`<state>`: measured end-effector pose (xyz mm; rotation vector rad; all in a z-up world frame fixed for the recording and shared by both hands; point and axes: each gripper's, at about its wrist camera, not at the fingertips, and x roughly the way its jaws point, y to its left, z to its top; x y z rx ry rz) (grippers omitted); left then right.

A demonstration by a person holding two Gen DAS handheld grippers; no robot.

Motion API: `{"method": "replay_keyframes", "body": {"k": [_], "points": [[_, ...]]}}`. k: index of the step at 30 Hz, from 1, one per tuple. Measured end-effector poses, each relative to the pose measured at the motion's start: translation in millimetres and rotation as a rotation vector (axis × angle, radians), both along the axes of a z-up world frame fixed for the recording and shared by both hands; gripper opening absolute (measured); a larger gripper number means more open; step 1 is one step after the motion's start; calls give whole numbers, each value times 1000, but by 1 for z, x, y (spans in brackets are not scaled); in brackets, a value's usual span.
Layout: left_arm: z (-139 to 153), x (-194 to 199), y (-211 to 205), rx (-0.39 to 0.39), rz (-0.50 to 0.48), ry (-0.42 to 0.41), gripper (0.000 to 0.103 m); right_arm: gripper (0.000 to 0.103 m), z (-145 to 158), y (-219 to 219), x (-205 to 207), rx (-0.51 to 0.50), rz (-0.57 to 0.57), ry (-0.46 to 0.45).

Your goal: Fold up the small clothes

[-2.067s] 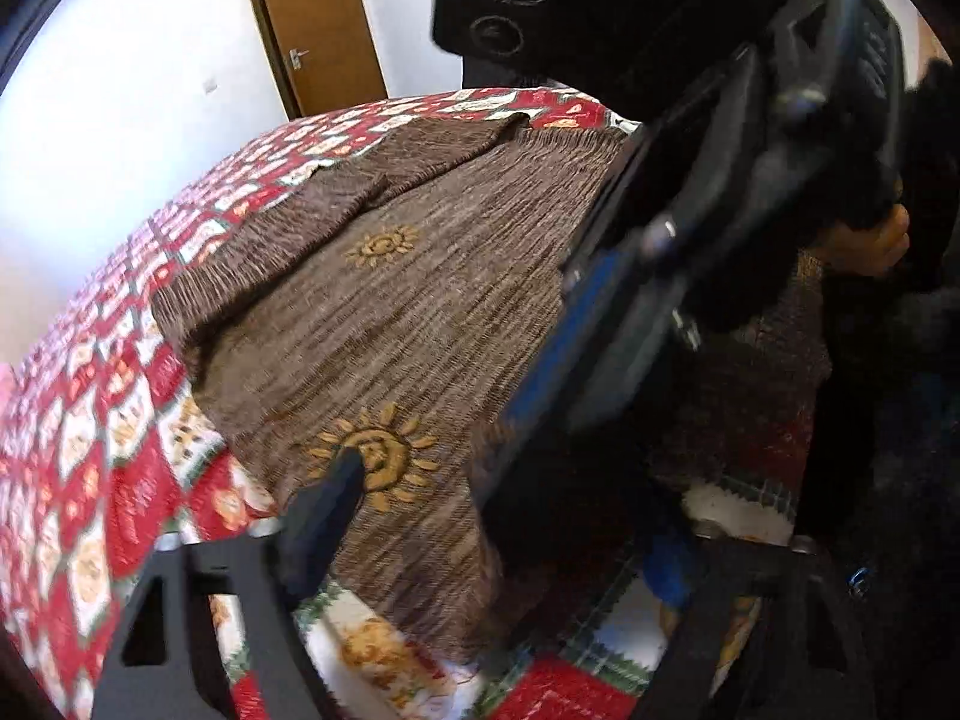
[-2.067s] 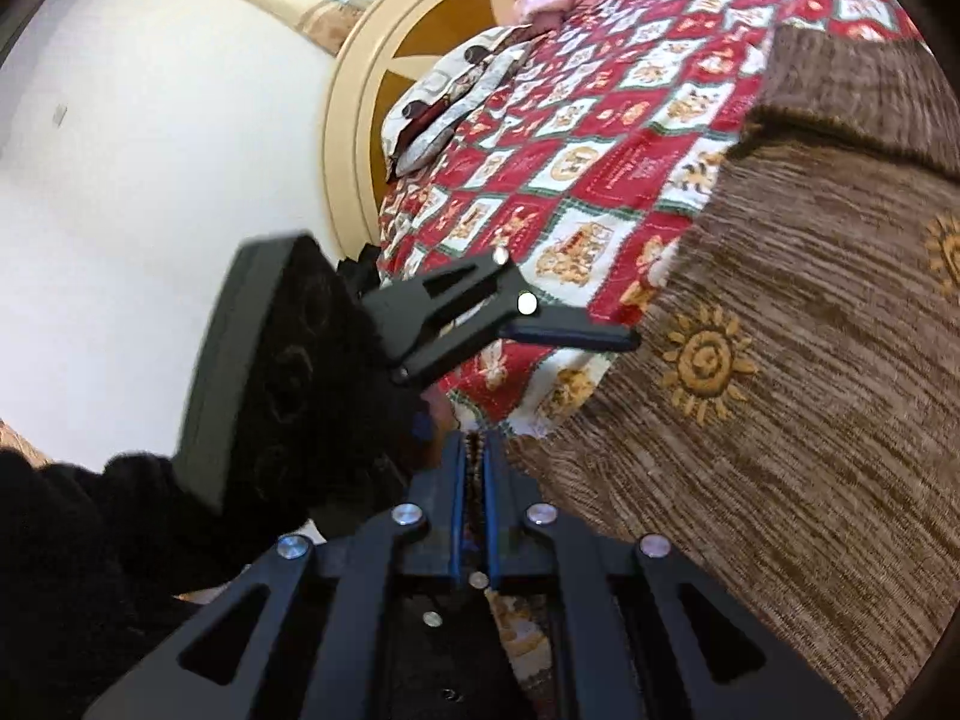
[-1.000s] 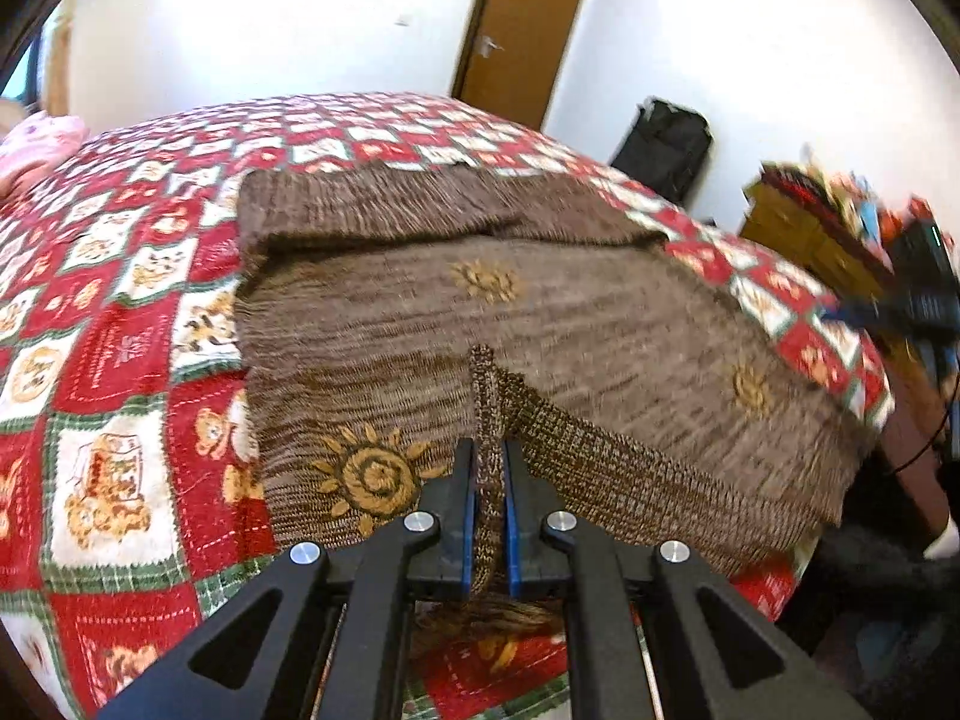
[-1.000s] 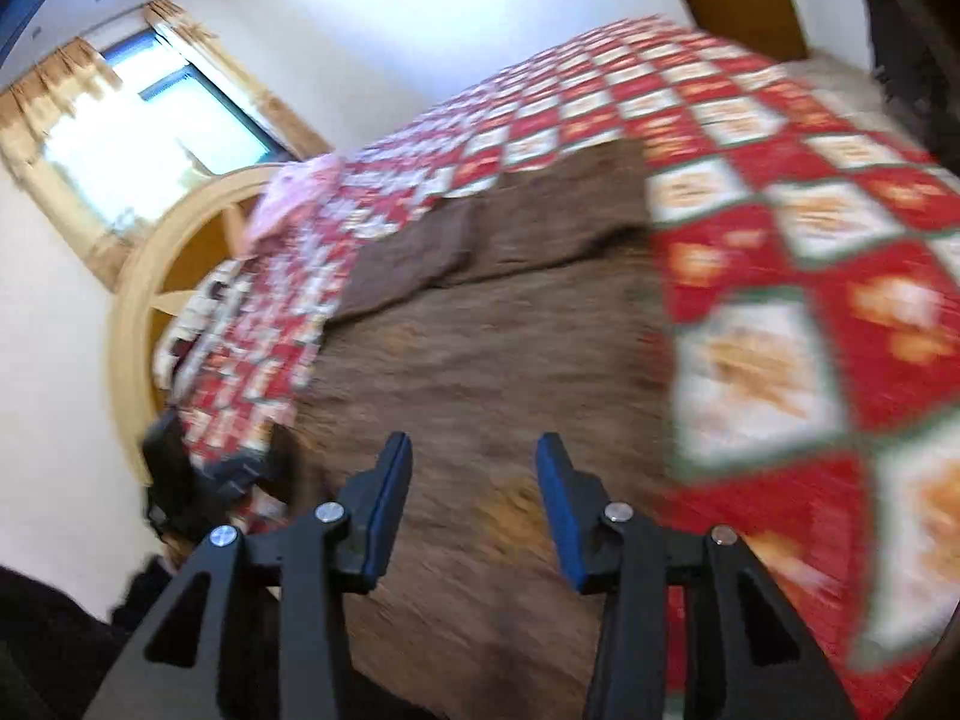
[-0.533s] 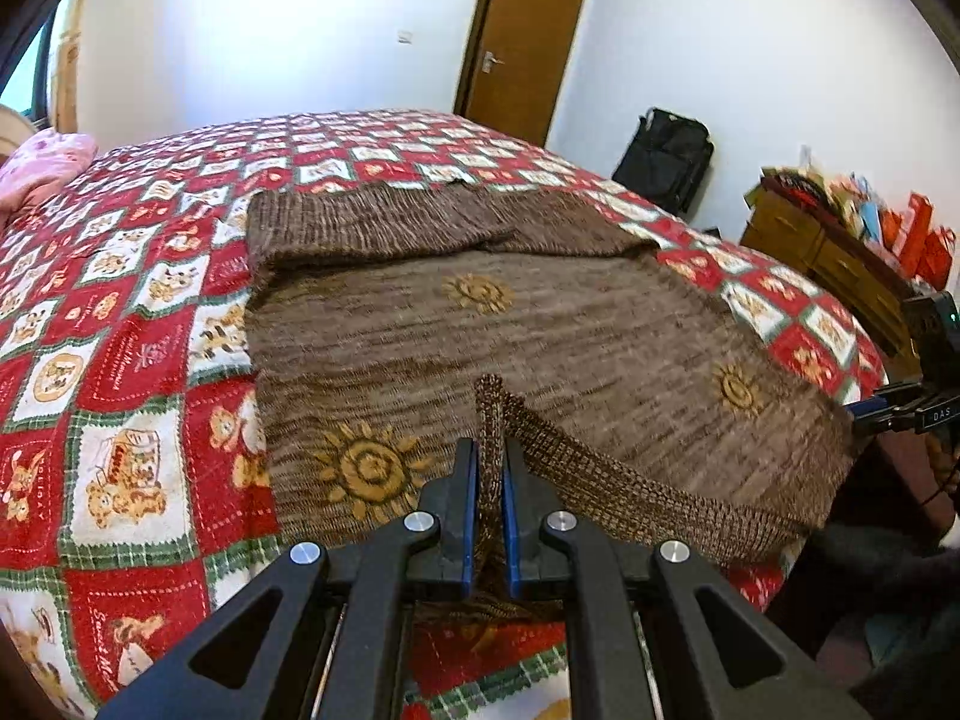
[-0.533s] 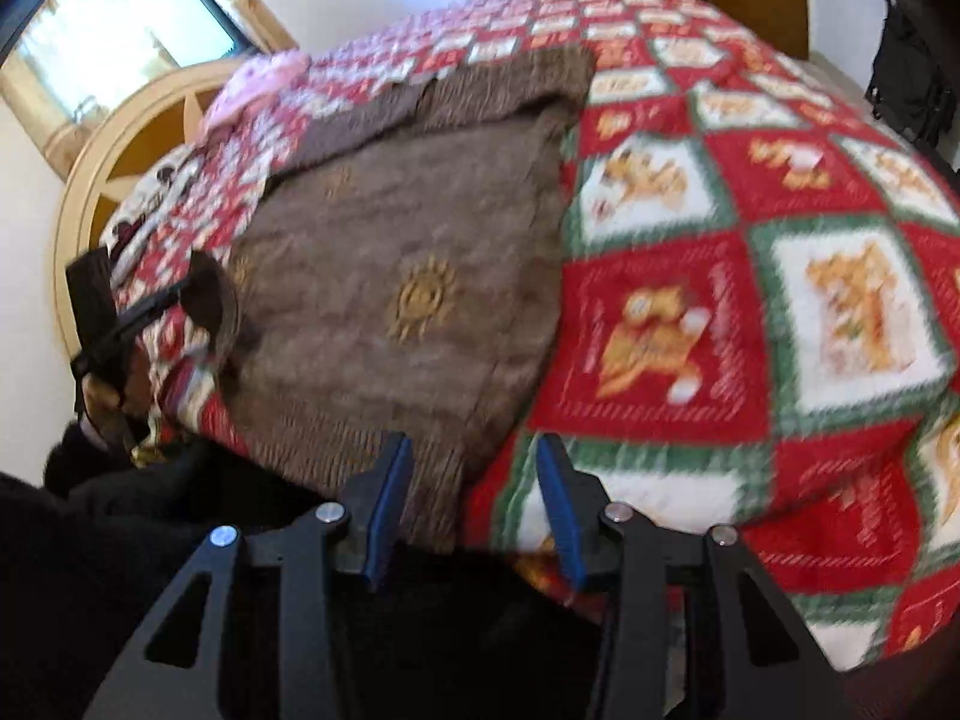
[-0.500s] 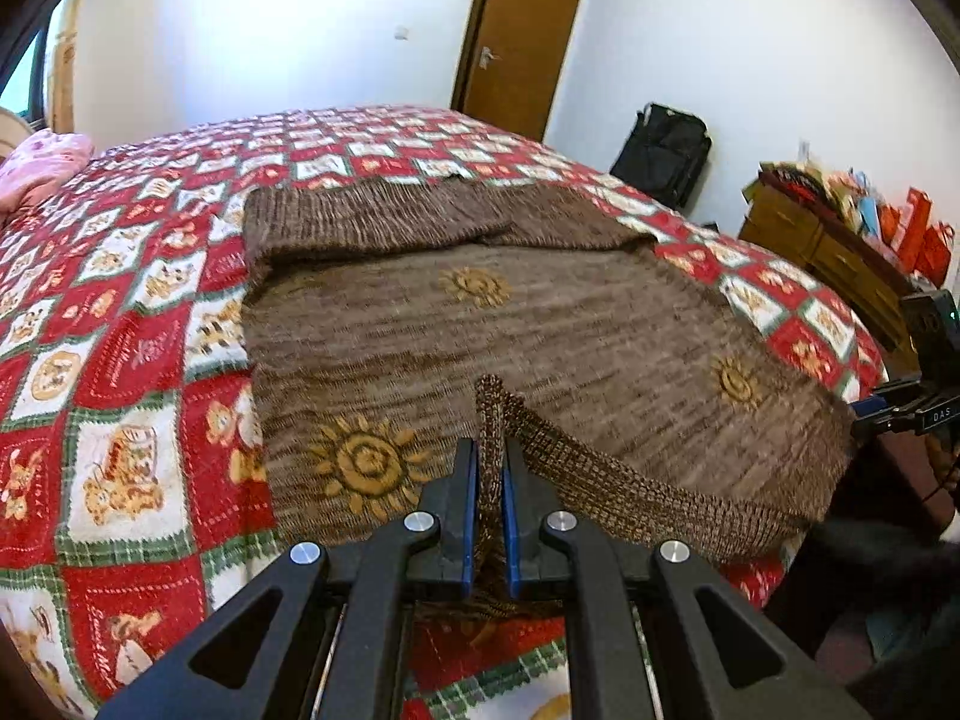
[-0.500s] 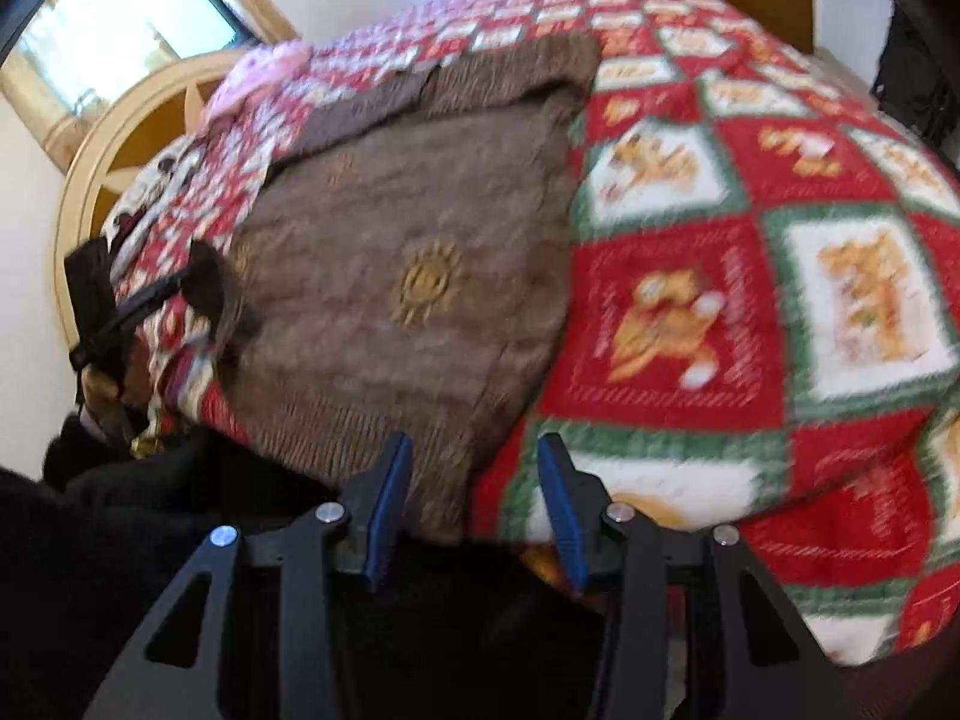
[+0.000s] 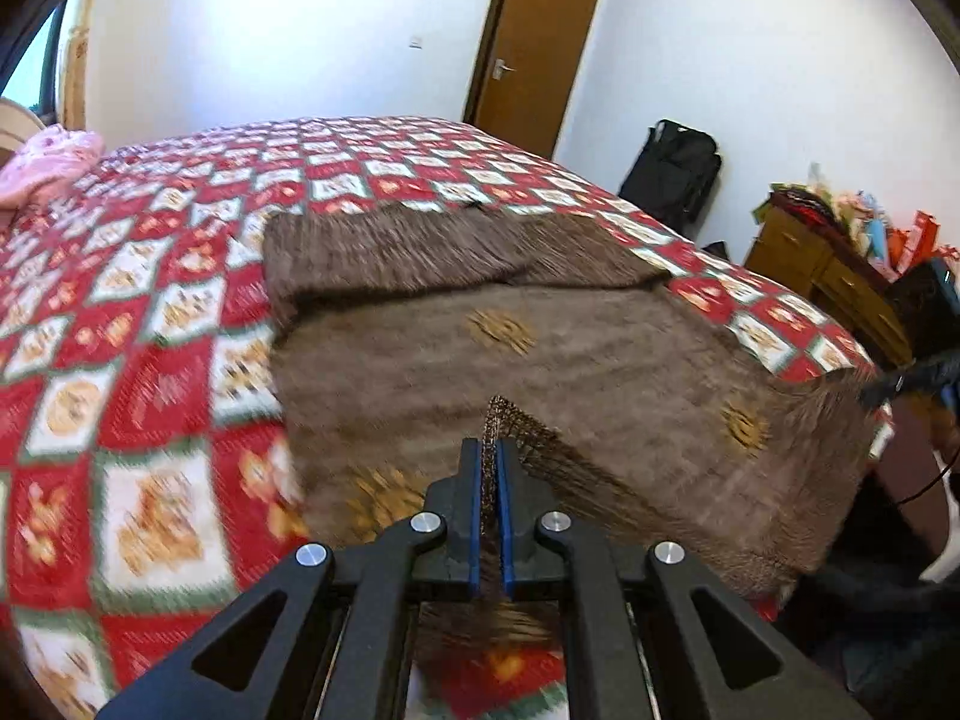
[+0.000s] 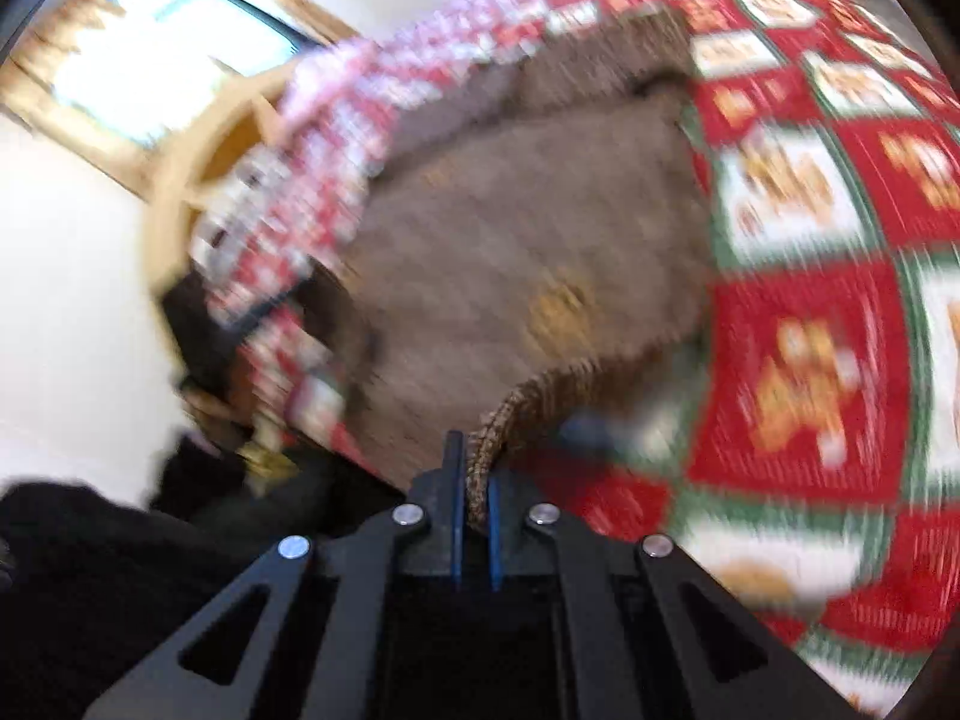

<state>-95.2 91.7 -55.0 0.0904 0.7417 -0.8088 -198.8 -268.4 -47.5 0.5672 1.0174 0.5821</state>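
Note:
A brown knit garment (image 9: pixel 480 354) with gold sun motifs lies spread on the red and white patchwork bedspread (image 9: pixel 150 312). Its far part is folded over. My left gripper (image 9: pixel 491 450) is shut on the garment's near hem and lifts that edge into a peak. In the right wrist view the garment (image 10: pixel 510 228) looks blurred. My right gripper (image 10: pixel 471 468) is shut on the ribbed hem (image 10: pixel 540 396) at the other near corner, and the hem rises off the bedspread (image 10: pixel 828 228). In the left wrist view the right gripper (image 9: pixel 900 381) shows small at the far right corner.
A pink cloth (image 9: pixel 48 162) lies at the bed's far left. A wooden door (image 9: pixel 534 54), a black bag (image 9: pixel 672 174) and a cluttered wooden dresser (image 9: pixel 828 264) stand beyond the bed's right side. A round wooden headboard (image 10: pixel 198 168) and a window (image 10: pixel 174 48) show in the right wrist view.
My right gripper was open beside the hem and has shut on the garment's corner. Both grippers now lift the near hem; the views are blurred by motion.

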Motion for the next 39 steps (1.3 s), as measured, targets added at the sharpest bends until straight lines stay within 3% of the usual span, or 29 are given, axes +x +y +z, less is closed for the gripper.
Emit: {"method": "replay_keyframes", "body": {"k": [5, 10, 15, 16, 18, 19, 21, 25, 27, 29, 31, 32, 34, 39], "points": [[3, 27, -6, 52, 20, -30, 4, 9, 12, -17, 54, 74, -101, -36], [-1, 64, -12, 84, 96, -11, 4, 9, -23, -31, 115, 103, -236, 40], [-20, 99, -5, 67, 211, 65, 4, 14, -54, -53, 139, 70, -352, 87], [-24, 102, -3, 66, 226, 84, 4, 17, -57, -60, 138, 89, -377, 91], [-25, 100, 0, 51, 196, 92, 4, 39, -56, -72, 130, 145, -409, 86], [-22, 96, 1, 38, 168, 84, 4, 44, -49, -77, 121, 149, -419, 54], [-13, 81, 3, 24, 87, 42, 4, 64, -29, -79, 104, 79, -419, -26], [-11, 67, -2, 66, 1, 24, 5, 70, 6, -61, 84, -136, -395, -166], [-23, 69, -7, 90, -6, 71, 9, 70, 11, -49, 82, -194, -388, -201], [-39, 73, -12, 123, 11, 124, 20, 69, 10, -38, 84, -207, -370, -216], [-47, 74, -14, 96, 29, 154, 26, 69, 7, -27, 88, -208, -347, -223], [-46, 73, -13, 71, 27, 156, 41, 69, 5, -23, 92, -206, -339, -222], [-46, 71, -17, 48, 0, 171, 60, 69, 1, -16, 98, -200, -326, -217], [-35, 60, -27, 179, 66, 32, 62, 69, 2, -5, 97, -198, -302, -221]]}}
